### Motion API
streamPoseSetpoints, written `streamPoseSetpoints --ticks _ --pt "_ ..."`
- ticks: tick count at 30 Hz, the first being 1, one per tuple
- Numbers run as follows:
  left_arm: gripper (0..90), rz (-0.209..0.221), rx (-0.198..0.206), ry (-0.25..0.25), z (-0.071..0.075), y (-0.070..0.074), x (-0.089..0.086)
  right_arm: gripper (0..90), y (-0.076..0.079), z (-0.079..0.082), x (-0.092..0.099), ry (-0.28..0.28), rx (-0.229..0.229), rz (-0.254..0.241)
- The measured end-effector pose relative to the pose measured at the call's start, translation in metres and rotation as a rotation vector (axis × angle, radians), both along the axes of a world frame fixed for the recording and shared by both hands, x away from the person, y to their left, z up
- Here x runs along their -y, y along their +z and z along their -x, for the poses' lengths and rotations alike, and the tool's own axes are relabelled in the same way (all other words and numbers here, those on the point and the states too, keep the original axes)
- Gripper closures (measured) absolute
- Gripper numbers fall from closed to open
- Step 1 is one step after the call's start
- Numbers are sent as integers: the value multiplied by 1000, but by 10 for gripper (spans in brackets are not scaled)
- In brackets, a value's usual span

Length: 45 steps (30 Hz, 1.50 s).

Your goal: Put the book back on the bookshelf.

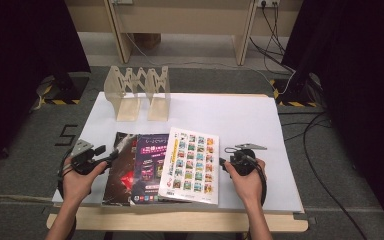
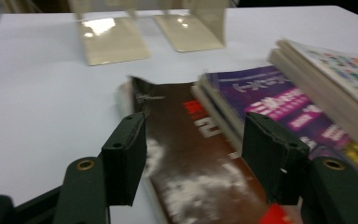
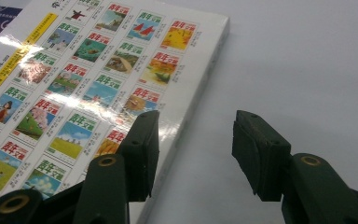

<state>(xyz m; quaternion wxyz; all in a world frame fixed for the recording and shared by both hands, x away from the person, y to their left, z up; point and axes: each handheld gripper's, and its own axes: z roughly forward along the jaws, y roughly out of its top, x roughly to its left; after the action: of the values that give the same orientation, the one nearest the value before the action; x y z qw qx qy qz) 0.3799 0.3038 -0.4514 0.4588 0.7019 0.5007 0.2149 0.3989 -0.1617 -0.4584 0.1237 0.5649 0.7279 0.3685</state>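
Note:
Three books lie overlapped on the white table cover [image 1: 240, 120]: a dark brown one [image 1: 119, 172] at the left, a purple one [image 1: 152, 160] in the middle, and a white one with a grid of small pictures [image 1: 191, 165] on top at the right. My left gripper [image 1: 113, 154] is at the dark book's left edge. Its jaws stand open [image 2: 198, 158] just above the dark cover [image 2: 191, 177], beside the purple book [image 2: 279, 102]. My right gripper [image 1: 225, 161] is open [image 3: 193, 149]. One jaw hangs over the white book's [image 3: 88, 79] right edge and the other over bare table.
A pale accordion-style book rack [image 1: 137, 92] stands at the back left of the cover, and its two base plates [image 2: 114, 39] lie ahead of the left gripper. Bare white surface [image 3: 298, 70] stretches to the right of the books. Cables run on the floor at the right [image 1: 315, 150].

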Motion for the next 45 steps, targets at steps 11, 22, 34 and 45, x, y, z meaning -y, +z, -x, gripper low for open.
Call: streamPoseSetpoints --ticks 11,22,34,45 --pt "358 0 -102 -235 -24 9 68 508 -4 -15 -17 22 -111 -10" --pt "356 -12 -182 -324 -45 -4 115 503 -11 -19 -22 51 -151 -42" --pt "371 16 -265 -322 -57 -16 133 465 -16 -22 -23 28 -179 -85" --pt "375 42 -313 -304 -59 -17 129 507 -16 -20 -34 26 -178 -103"
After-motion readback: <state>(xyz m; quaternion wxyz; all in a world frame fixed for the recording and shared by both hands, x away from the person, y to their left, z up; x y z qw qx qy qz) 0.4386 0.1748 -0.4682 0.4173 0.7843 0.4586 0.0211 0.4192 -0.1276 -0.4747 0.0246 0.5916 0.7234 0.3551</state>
